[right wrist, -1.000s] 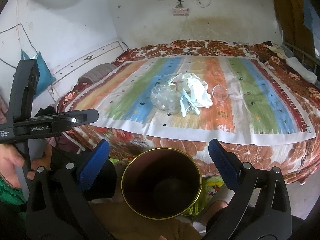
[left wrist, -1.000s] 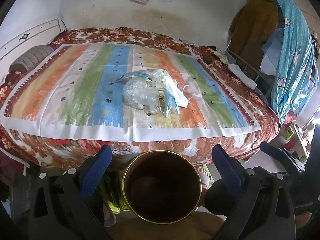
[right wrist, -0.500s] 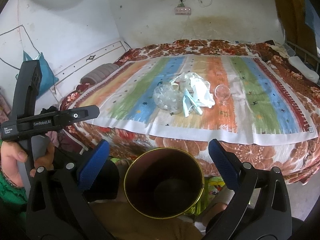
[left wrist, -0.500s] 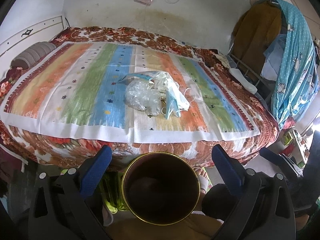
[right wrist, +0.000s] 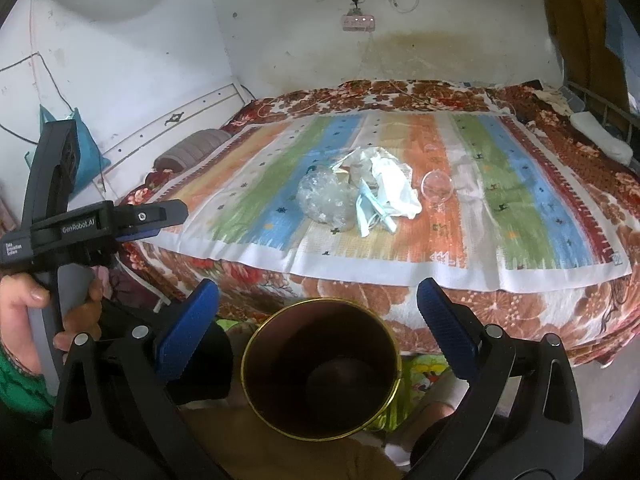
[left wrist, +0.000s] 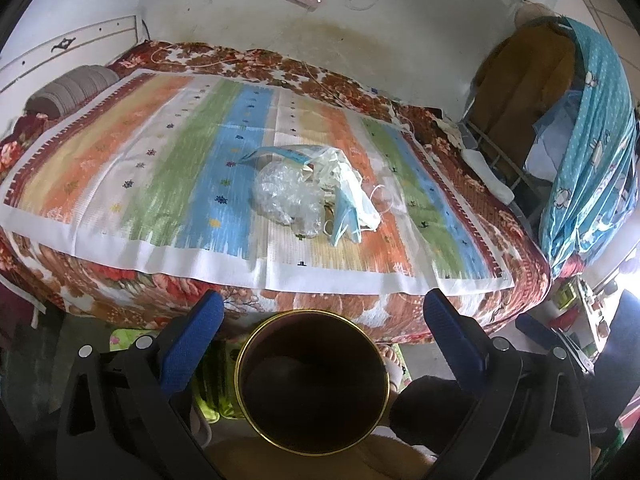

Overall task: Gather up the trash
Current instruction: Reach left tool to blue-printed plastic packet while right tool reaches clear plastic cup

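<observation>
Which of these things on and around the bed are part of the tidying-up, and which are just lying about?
Part of the job:
crumpled clear plastic
face masks
white wrapper
clear plastic cup
gold-rimmed bin

Just lying about:
striped mat
grey bolster
hanging blue cloth
wall power strip

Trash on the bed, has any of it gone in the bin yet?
Nothing looks collected: the gold-rimmed bin looks empty. Both claws, left and right, are open and hold nothing. Left to do: the crumpled plastic bag, face masks and clear cup.
</observation>
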The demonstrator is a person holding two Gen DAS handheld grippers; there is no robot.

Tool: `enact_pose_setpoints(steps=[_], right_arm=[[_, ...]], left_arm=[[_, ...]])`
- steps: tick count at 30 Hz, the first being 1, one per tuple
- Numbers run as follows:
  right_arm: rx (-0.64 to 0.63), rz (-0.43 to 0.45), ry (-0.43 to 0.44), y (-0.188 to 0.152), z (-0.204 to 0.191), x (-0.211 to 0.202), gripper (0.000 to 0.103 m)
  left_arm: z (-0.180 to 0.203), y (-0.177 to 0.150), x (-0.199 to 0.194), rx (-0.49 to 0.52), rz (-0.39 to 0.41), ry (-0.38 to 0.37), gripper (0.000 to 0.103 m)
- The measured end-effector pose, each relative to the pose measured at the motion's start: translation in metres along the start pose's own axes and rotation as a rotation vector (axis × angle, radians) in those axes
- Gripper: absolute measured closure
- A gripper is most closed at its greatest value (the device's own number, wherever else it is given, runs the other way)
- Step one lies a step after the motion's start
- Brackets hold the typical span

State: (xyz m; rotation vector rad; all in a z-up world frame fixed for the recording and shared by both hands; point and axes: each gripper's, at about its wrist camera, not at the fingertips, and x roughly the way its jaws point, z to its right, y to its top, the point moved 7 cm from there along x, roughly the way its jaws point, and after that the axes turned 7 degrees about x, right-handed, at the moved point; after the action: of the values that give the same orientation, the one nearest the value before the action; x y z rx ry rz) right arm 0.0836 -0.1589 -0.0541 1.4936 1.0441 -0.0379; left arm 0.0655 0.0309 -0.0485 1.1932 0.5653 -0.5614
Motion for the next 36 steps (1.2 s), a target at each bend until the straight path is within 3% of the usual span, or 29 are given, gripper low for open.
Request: enact_pose_setpoints(steps=[9,18,21,27,32,36], right_arm=[[-0.051,0.028,-0.048,0.025,0.010,0.004,0.009],[-0.086,0.051,-0.034,0.058,0.011,0.016,0.009],[-0.099,0.065,0.001,0.065,0.009,0.020,0.009],[-0.131,0.081,-0.028,0.079,0.013,0.033,0.009],[-0.099,0.085,-0.050,0.092,0.030,0.051,0.009],[-0.077,0.092,-0.085,0.100,0.045,0.063,0.009]], left_arm=[[0.002,0.022,0.011,-0.005,-0.013,-0.028,0.006],[-0.020,0.041,0.040,-0.112,-0.091,-0.033,0.008],[-0.025,0.056,0.045,-0.109,-0.075,-0.029,0.010],[-0.033,0.082,0.062,-0.130,-0.058,-0.051,0.010],[-0.033,0.098,0.078,-0.108,-0.046,-0.046,0.010],[-0.040,0.108,0.094,-0.151,-0.046,-0.083,0.010]])
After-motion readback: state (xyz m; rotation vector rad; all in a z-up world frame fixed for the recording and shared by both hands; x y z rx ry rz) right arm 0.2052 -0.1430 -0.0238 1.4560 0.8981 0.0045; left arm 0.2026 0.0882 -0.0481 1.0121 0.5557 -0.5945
